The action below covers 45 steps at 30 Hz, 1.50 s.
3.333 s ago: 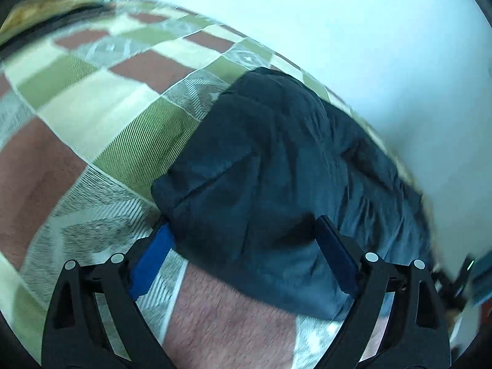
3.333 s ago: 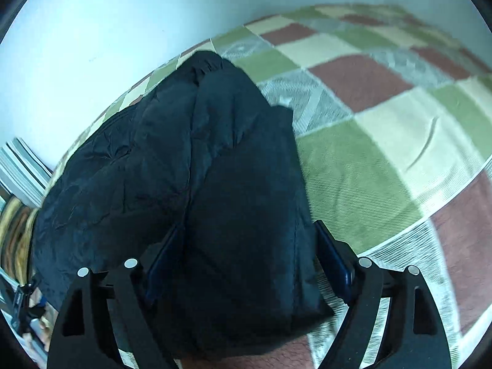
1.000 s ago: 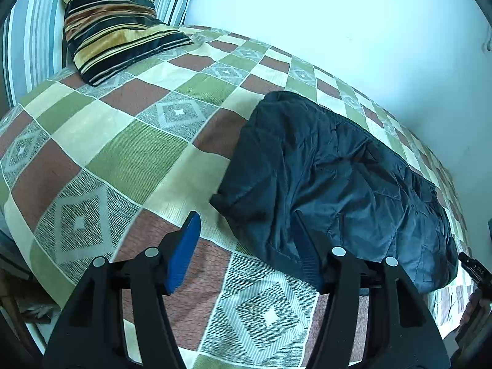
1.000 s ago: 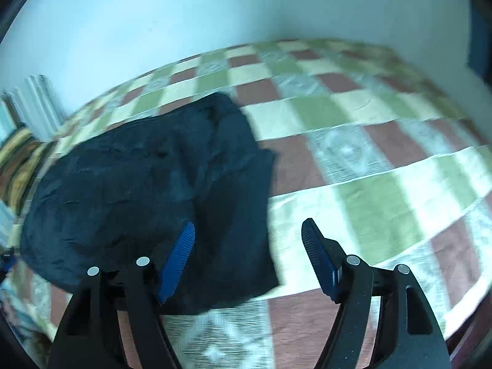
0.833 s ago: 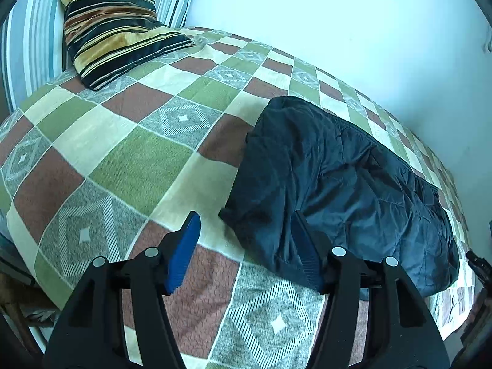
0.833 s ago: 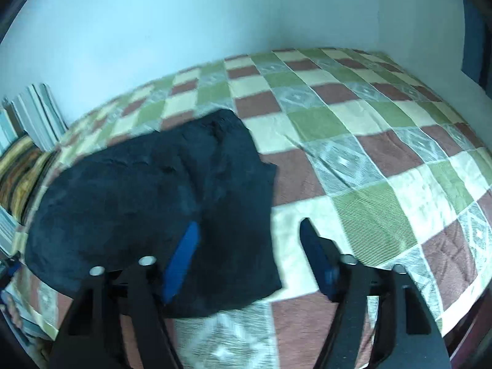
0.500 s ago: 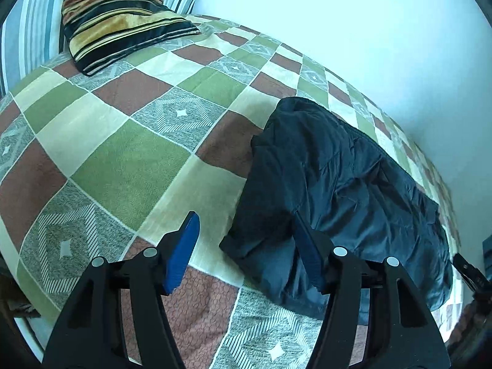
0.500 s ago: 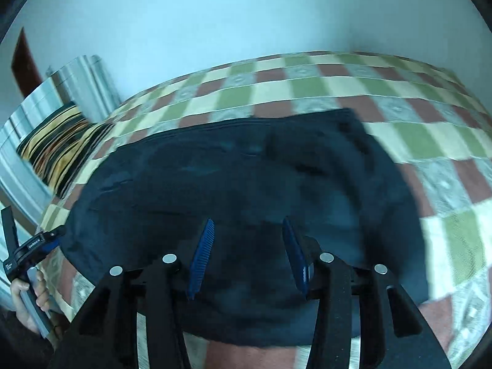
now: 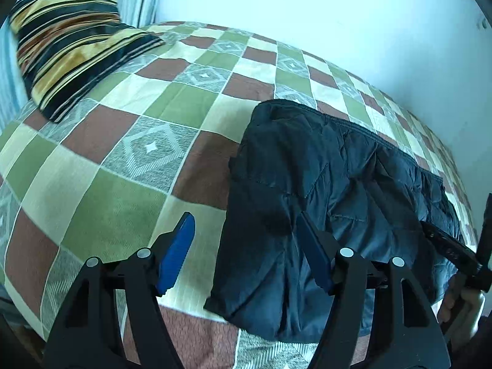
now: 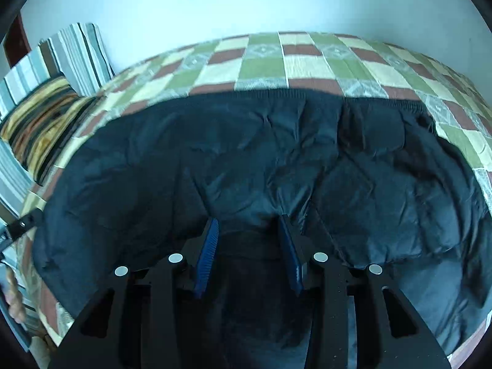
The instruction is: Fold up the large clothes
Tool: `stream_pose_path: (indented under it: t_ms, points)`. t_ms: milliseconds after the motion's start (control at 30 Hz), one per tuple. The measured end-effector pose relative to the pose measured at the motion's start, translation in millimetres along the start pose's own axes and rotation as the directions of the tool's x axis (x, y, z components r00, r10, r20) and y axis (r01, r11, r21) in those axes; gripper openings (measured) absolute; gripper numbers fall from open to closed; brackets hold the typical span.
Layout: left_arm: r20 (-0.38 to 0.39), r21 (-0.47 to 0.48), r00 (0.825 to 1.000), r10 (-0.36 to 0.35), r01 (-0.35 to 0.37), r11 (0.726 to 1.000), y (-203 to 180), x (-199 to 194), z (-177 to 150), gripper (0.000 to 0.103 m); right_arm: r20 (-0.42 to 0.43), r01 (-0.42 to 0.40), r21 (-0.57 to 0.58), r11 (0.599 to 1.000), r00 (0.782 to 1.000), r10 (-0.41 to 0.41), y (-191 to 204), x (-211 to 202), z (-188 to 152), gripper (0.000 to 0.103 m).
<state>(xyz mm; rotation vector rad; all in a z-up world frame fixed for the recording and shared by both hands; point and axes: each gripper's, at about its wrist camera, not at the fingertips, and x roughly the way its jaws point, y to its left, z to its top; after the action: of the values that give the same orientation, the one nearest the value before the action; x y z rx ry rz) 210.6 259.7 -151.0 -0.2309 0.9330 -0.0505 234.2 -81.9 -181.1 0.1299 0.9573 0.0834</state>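
A dark navy quilted jacket point(image 9: 332, 184) lies folded into a long band on a checkered bedspread point(image 9: 129, 141). My left gripper point(image 9: 246, 236) is open above the jacket's left end, one pad over the bedspread, the other over the cloth, holding nothing. In the right wrist view the jacket point(image 10: 246, 153) fills the middle. My right gripper point(image 10: 249, 233) is open with a narrower gap, over the jacket's near edge at its middle. Whether its pads touch cloth is unclear.
A striped black-and-gold pillow point(image 9: 70, 46) lies at the head of the bed; it also shows in the right wrist view point(image 10: 37, 117) with a striped headboard cushion point(image 10: 70, 58). A pale wall point(image 9: 307, 9) borders the bed's far side.
Both grippers let go of the jacket and pulled back. The right gripper then swung left to the middle of the jacket's near edge and narrowed. The left gripper shifted slightly closer.
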Motion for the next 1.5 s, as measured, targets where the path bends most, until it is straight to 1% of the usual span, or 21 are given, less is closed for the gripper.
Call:
stream_pose_path:
  t_ms: [133, 300, 333, 400, 433, 500, 533, 600, 700, 800, 1000, 1500]
  points:
    - [-0.037, 0.022, 0.999, -0.023, 0.024, 0.999, 1.0, 12.3, 7.6, 0.068, -0.021, 0.029, -0.011, 1.0, 0.999, -0.029, 2.6, 14.0, -5.0, 0.041]
    - [-0.085, 0.043, 0.995, -0.058, 0.062, 0.997, 1.7, 24.8, 16.6, 0.069, -0.012, 0.049, -0.021, 0.999, 0.999, -0.049, 6.4, 16.2, -9.0, 0.041]
    - [-0.101, 0.041, 0.992, -0.076, 0.081, 0.996, 3.0, 29.0, 18.8, 0.069, -0.007, 0.051, -0.024, 0.998, 0.999, -0.051, 6.8, 16.0, -9.9, 0.041]
    - [-0.137, 0.031, 0.985, -0.108, 0.113, 0.993, 5.4, 36.4, 21.9, 0.07, 0.002, 0.056, -0.031, 0.998, 0.998, -0.056, 8.0, 15.5, -11.4, 0.041]
    - [-0.164, 0.021, 0.977, -0.135, 0.14, 0.99, 7.5, 42.0, 23.4, 0.07, 0.004, 0.058, -0.033, 0.998, 0.998, -0.058, 8.4, 15.7, -11.3, 0.041]
    - [-0.189, 0.009, 0.968, -0.163, 0.167, 0.986, 9.9, 48.7, 24.4, 0.07, 0.007, 0.058, -0.033, 0.998, 0.998, -0.058, 8.0, 15.7, -11.2, 0.041]
    - [-0.21, 0.003, 0.961, -0.179, 0.184, 0.983, 10.2, 53.4, 24.4, 0.07, 0.009, 0.058, -0.033, 0.998, 0.998, -0.058, 8.1, 16.0, -11.2, 0.041]
    - [-0.237, -0.001, 0.952, -0.193, 0.198, 0.98, 7.6, 61.2, 24.8, 0.07, 0.011, 0.058, -0.034, 0.998, 0.998, -0.058, 7.9, 15.8, -11.3, 0.041]
    - [-0.262, 0.002, 0.944, -0.203, 0.211, 0.978, 1.2, 69.7, 24.1, 0.07, 0.012, 0.058, -0.035, 0.998, 0.998, -0.058, 7.7, 15.9, -11.2, 0.041]
    - [-0.278, 0.013, 0.94, -0.199, 0.211, 0.977, -5.1, 76.4, 24.1, 0.07, 0.017, 0.058, -0.035, 0.998, 0.998, -0.057, 8.5, 15.8, -12.0, 0.041]
    - [-0.303, 0.044, 0.938, -0.167, 0.188, 0.981, -18.2, 87.9, 23.7, 0.07, 0.022, 0.061, -0.036, 0.997, 0.998, -0.06, 9.8, 15.6, -12.5, 0.041]
    - [-0.319, 0.061, 0.936, -0.148, 0.176, 0.983, -25.8, 100.2, 20.3, 0.071, 0.033, 0.076, -0.041, 0.996, 0.997, -0.075, 11.0, 15.8, -13.2, 0.041]
